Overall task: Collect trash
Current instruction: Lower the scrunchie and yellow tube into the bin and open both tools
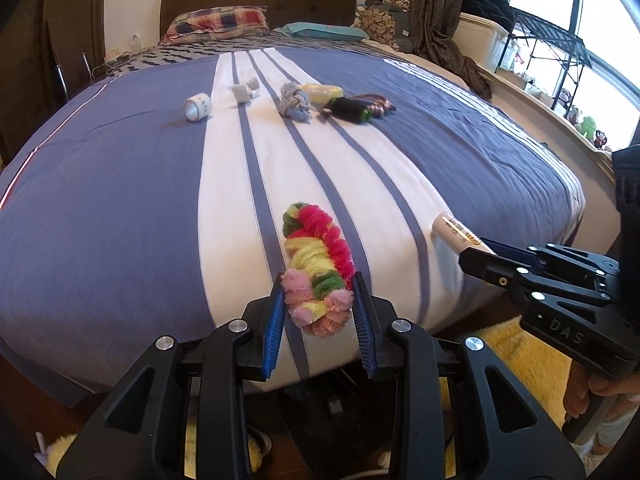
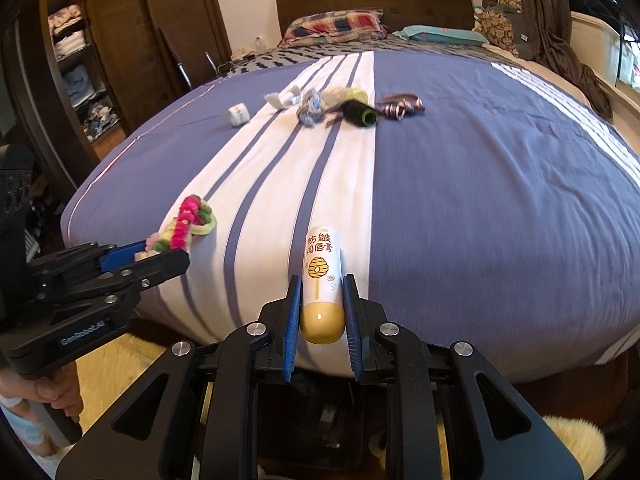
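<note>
At the foot edge of a blue-and-white striped bed, a fluffy multicoloured pom-pom garland is clasped by the left gripper. A cream lip-balm tube with a honeycomb print is clasped by the right gripper. Bare bedspread lies between these and clutter near the pillows.

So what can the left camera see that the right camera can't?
Only the left wrist view shows the bright window with a black rack and small toys on the sill.

Only the right wrist view shows the wooden wardrobe with folded clothes, and the beehive picture on the lip balm tube.

Both show the striped bed, the fluffy colourful garland between the left gripper jaws, the tube between the right gripper jaws, and the little pile of things further up the bed.
</note>
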